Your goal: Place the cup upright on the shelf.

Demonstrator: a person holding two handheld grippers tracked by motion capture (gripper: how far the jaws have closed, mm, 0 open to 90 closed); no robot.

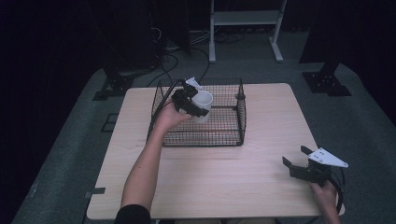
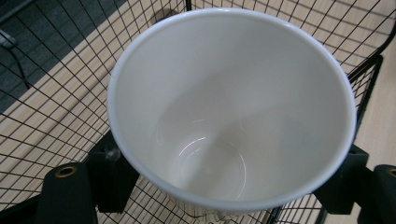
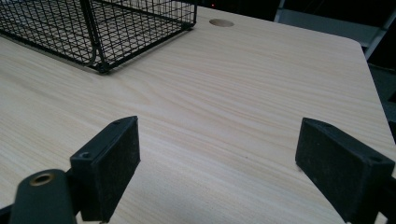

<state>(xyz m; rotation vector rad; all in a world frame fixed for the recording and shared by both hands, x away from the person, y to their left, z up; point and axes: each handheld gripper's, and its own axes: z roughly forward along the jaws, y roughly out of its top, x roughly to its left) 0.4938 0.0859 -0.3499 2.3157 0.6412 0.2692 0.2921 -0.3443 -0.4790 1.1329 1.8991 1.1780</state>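
Note:
A white cup (image 1: 204,104) is inside the black wire basket (image 1: 205,139) near its back left, and my left gripper (image 1: 198,108) is shut on it. In the left gripper view the empty cup (image 2: 229,107) shows its mouth, with the black pads (image 2: 111,173) pressed on its two sides and the basket's mesh (image 2: 56,116) behind it. I cannot tell whether the cup touches the basket floor. My right gripper (image 1: 295,155) is open over the table's front right, with nothing between its pads (image 3: 112,163); its jaws point toward the basket (image 3: 93,28).
The light wooden table (image 1: 224,182) carries the basket at its back middle. A round hole (image 3: 221,22) lies in the tabletop beyond the basket's corner. Black stands and a white frame (image 1: 245,18) are on the floor behind the table.

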